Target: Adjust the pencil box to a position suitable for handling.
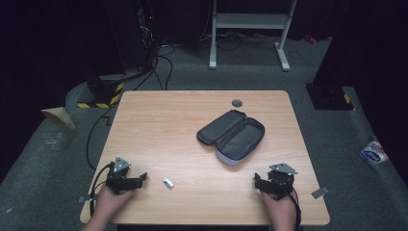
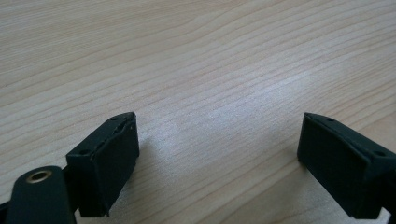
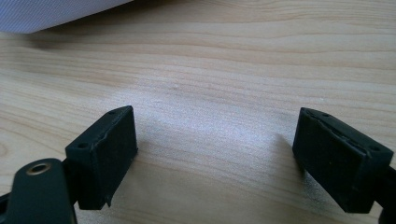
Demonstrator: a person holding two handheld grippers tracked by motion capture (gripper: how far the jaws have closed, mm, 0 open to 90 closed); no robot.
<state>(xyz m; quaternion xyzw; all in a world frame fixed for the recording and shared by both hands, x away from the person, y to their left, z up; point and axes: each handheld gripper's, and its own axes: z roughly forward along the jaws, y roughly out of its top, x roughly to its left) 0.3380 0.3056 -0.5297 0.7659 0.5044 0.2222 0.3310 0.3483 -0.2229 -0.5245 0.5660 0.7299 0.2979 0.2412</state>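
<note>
A dark grey zip case (image 1: 232, 135) lies unzipped and spread apart right of the table's middle, its pale lining showing at the near end. A small silvery object (image 1: 168, 183) lies on the wood near the front, left of centre. My left gripper (image 1: 142, 179) rests at the front left, pointing right toward that object, jaws open with bare wood between them (image 2: 218, 144). At the front right my right gripper (image 1: 257, 182) rests, pointing left, open over bare wood (image 3: 215, 140). The case's pale edge (image 3: 56, 13) shows at the top left of the right gripper view.
A light wooden table (image 1: 159, 125) stands on grey carpet. A grey round cap (image 1: 236, 103) sits near its far edge. Beyond stand a white frame (image 1: 250, 21), black cables and a striped base (image 1: 103, 96). A packet (image 1: 374, 152) lies on the floor at right.
</note>
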